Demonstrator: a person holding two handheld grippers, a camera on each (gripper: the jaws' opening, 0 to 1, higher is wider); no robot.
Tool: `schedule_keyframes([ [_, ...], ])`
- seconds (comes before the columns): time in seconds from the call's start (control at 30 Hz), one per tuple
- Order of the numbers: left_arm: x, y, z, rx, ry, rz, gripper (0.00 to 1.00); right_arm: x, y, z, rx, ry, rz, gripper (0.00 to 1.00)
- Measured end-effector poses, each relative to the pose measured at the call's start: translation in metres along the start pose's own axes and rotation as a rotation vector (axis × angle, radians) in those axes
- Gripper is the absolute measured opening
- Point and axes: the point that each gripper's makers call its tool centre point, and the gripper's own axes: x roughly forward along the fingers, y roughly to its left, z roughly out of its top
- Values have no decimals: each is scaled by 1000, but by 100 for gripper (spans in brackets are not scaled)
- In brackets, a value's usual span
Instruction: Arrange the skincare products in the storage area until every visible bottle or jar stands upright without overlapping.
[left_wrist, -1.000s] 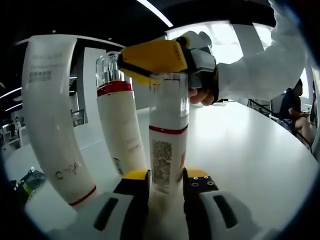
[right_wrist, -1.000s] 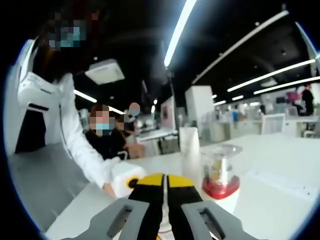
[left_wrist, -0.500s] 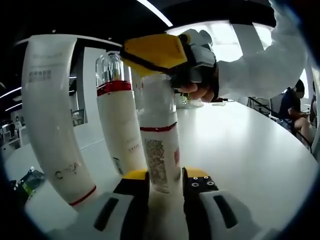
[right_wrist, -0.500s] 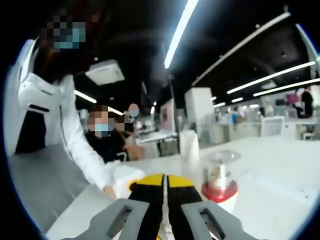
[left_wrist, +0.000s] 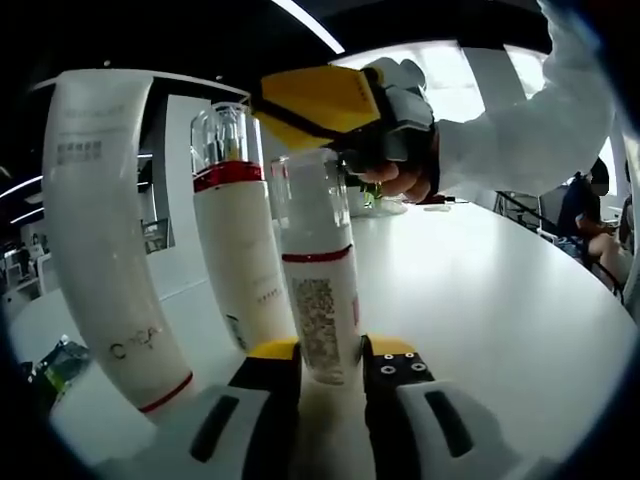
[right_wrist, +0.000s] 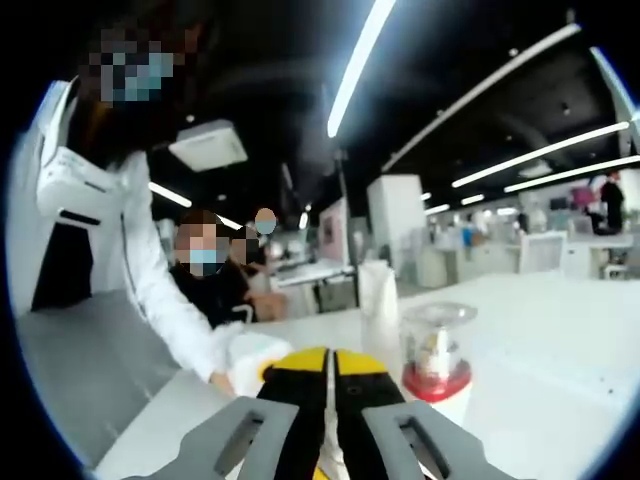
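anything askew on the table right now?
Yes: the front bottle leans left, its clear cap pinched by the right hand-held gripper, base between the left hand-held gripper jaws. The red-collared bottle and white tube behind it stand on end.

White table (left_wrist: 500, 290) carries upright tube (left_wrist: 105, 250), red-banded bottle (left_wrist: 240, 240), clear-capped bottle (left_wrist: 320, 290), side by side.

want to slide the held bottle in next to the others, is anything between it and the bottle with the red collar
Nothing visible does. In the left gripper view the held bottle stands just beside the red-collared bottle, with only a narrow open gap between them. The right gripper grips the held bottle's cap from above.
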Motion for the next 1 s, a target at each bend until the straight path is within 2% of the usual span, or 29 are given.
schedule_keyframes([
  [0.33,-1,0,0,0,2,1,28,-9,1,11,8,-34,-14,0],
  [1.0,-13,6,-5,-11,21,27,29,-15,5,16,5,-35,-30,0],
])
